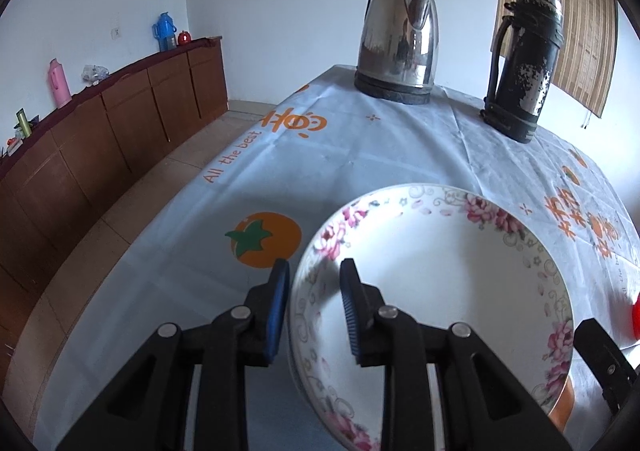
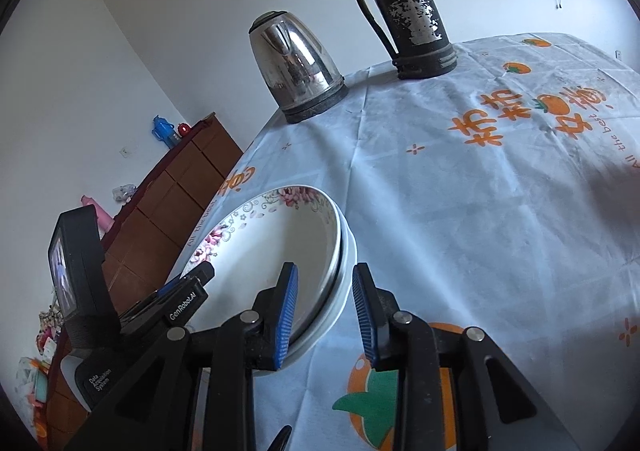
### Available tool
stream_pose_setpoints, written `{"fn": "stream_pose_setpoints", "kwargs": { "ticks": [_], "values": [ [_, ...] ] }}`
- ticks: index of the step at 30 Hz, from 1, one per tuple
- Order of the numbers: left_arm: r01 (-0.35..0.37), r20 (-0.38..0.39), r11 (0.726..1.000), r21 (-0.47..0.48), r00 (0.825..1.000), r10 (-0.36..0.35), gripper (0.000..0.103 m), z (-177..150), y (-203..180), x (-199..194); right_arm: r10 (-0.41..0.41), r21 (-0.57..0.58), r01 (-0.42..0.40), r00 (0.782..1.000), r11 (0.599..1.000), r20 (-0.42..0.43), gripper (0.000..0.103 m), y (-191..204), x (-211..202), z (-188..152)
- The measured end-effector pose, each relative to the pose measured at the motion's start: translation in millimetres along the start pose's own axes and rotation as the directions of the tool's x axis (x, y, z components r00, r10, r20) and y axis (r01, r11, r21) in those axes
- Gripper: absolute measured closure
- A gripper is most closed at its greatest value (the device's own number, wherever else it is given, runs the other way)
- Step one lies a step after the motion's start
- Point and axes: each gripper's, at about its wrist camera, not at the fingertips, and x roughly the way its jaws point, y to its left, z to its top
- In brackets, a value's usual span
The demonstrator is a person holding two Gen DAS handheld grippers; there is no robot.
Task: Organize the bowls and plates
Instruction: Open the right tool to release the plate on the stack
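A white floral plate (image 1: 448, 283) sits on top of a stack on the table. My left gripper (image 1: 314, 307) is open, its jaws astride the plate's left rim, one pad outside and one inside. In the right wrist view the same plate (image 2: 280, 251) rests on at least one other white plate (image 2: 344, 291). My right gripper (image 2: 326, 315) is open with its jaws on either side of the stack's right rim. The left gripper's body (image 2: 132, 315) shows at the stack's far side.
A steel kettle (image 1: 398, 55) and a worn black thermos (image 1: 520, 67) stand at the table's far end. The tablecloth (image 1: 320, 179) is pale with orange prints. A wooden sideboard (image 1: 120, 123) runs along the left wall. Something red (image 1: 634, 317) shows at the right edge.
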Motion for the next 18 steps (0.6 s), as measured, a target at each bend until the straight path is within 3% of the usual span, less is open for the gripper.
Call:
{"fn": "stream_pose_setpoints", "kwargs": {
  "ticks": [3,5,6,7,10,12,14,18],
  "values": [
    [-0.019,0.076,1.0,-0.013,0.997,0.02,0.072,0,2,-12,-0.052,-0.015,0.053,0.997,0.998,0.053,0.072,-3,-8,-1],
    [-0.041,0.142,0.999,-0.009,0.989,0.042,0.051,0,2,-22,-0.087,-0.031,0.09,0.993,0.995,0.078,0.072,-6,-14,-1],
    [-0.055,0.171,0.998,-0.007,0.984,0.055,0.032,-1,1,-27,-0.101,-0.035,0.104,0.991,0.994,0.091,0.072,-7,-16,-2],
    [-0.073,0.207,0.997,-0.003,0.976,0.072,0.02,-2,0,-31,-0.117,-0.042,0.122,0.987,0.992,0.107,0.072,-8,-19,-4],
    [-0.128,0.301,0.992,0.019,0.947,0.116,0.004,-6,-5,-44,-0.154,-0.066,0.164,0.979,0.984,0.136,0.071,-9,-24,-9],
    [-0.132,0.321,0.991,0.039,0.94,0.112,0.0,-8,-8,-49,-0.163,-0.075,0.176,0.975,0.982,0.152,0.06,-10,-28,-12],
    [-0.104,0.311,0.994,0.041,0.946,0.086,0.0,-10,-8,-51,-0.174,-0.081,0.19,0.969,0.978,0.177,0.049,-11,-33,-15],
    [-0.074,0.279,0.997,0.017,0.958,0.066,0.0,-15,-5,-53,-0.174,-0.112,0.204,0.957,0.973,0.232,0.04,-10,-44,-18]
  ]
}}
